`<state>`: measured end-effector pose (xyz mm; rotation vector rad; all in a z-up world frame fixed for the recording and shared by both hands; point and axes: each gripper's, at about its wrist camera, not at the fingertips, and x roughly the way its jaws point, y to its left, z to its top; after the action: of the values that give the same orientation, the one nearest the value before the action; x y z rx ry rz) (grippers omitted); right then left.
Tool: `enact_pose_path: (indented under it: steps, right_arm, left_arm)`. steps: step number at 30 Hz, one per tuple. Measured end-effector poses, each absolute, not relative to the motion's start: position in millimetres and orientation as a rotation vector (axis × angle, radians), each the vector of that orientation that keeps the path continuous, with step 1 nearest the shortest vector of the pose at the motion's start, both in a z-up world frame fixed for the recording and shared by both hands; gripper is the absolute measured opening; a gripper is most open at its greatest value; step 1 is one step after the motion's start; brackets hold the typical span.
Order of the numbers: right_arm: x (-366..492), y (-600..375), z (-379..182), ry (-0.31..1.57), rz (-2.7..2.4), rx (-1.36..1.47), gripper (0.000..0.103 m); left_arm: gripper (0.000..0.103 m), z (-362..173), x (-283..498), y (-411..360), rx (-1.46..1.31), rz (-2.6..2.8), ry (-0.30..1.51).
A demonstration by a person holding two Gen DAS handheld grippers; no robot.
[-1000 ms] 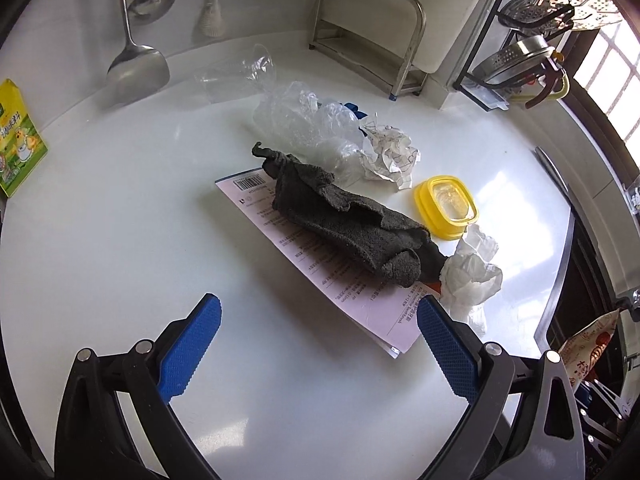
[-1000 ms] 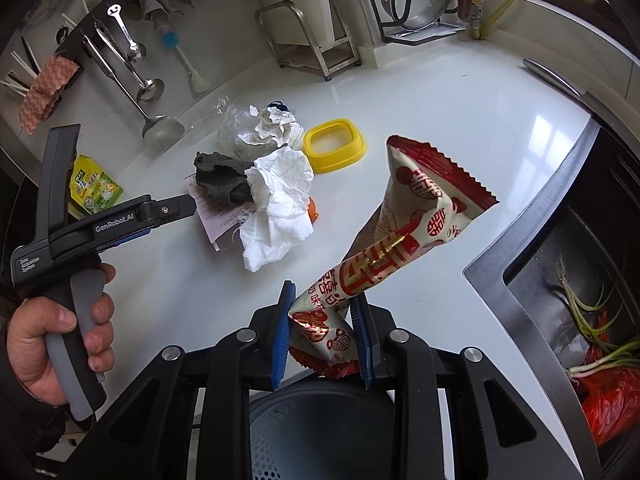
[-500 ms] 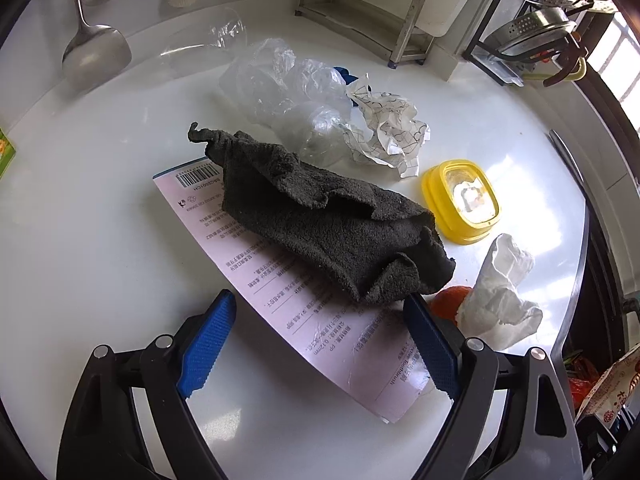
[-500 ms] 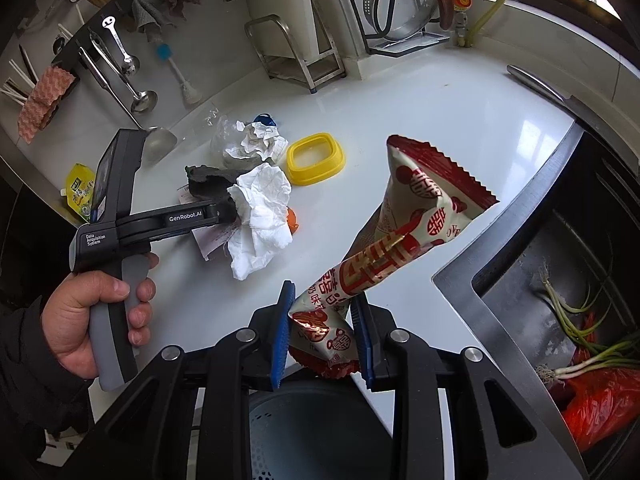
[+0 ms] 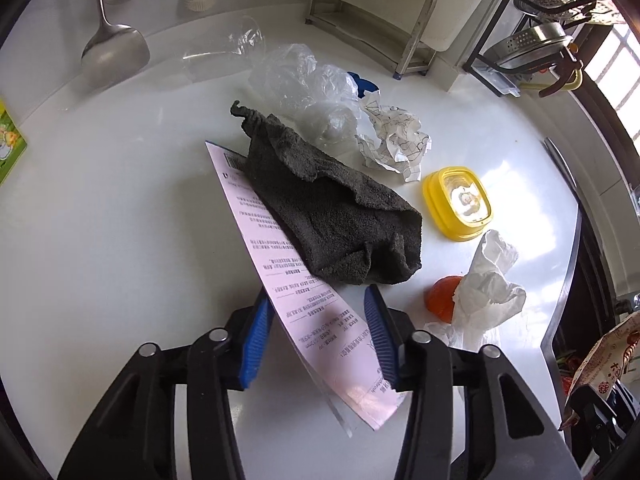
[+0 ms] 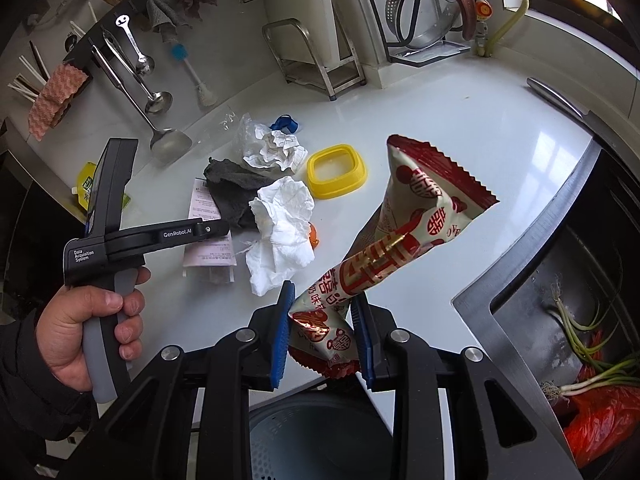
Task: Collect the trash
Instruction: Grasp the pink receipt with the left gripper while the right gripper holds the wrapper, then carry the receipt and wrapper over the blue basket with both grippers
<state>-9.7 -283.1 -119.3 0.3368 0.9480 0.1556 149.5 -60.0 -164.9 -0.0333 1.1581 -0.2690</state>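
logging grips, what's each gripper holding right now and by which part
Right gripper: the snack wrapper, pinched at its lower end. Left gripper: its jaws have just been closing astride the pink paper sheet's near end; grip unconfirmed.

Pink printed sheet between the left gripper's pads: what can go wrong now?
1. The grey cloth lies on the pink printed sheet; lifting may drag it along or tear the sheet.
2. The left gripper, whose jaws have just been closing, has only an edge between them; it may slip.

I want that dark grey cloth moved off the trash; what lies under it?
The dark grey cloth lies on the upper part of a pink printed paper sheet. Whether anything else sits beneath it is hidden.
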Motion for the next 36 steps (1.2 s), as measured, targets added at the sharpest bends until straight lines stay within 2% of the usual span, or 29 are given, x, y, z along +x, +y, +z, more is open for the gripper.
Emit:
enact_pose_path:
  steps: [1,2,3,10,15,36]
  right_arm:
    - [-8.8,-281.8,-118.7,0.946,0.16,0.338,0.027]
    - [-7.8,-280.1,-118.0,0.944,0.164,0.337,0.027]
    - [-7.2,-278.6,-117.4,0.943,0.166,0.336,0.027]
    - [-8.2,-275.3,-113.6,0.935,0.163,0.336,0.028]
    - [-12.4,-277.4,-111.7,0.933,0.154,0.346,0.028]
    - [-11.3,-239.7,-67.7,0.844,0.281,0.334,0.028]
  left_arm:
    - [0.045,-165.8,149.0,-60.2,-0.017,-0.273,1.159]
    - [0.023,-166.9,148.2,-60.3,-0.003,-0.286,1.163]
    - [0.016,-167.8,147.8,-60.3,0.006,-0.296,1.167]
    - [0.014,-169.3,151.6,-58.1,0.01,-0.323,1.16]
    - [0.003,-156.5,151.9,-58.7,0.017,-0.324,1.139]
    - [0.003,-56.7,92.0,-17.6,0.076,-0.253,0.964]
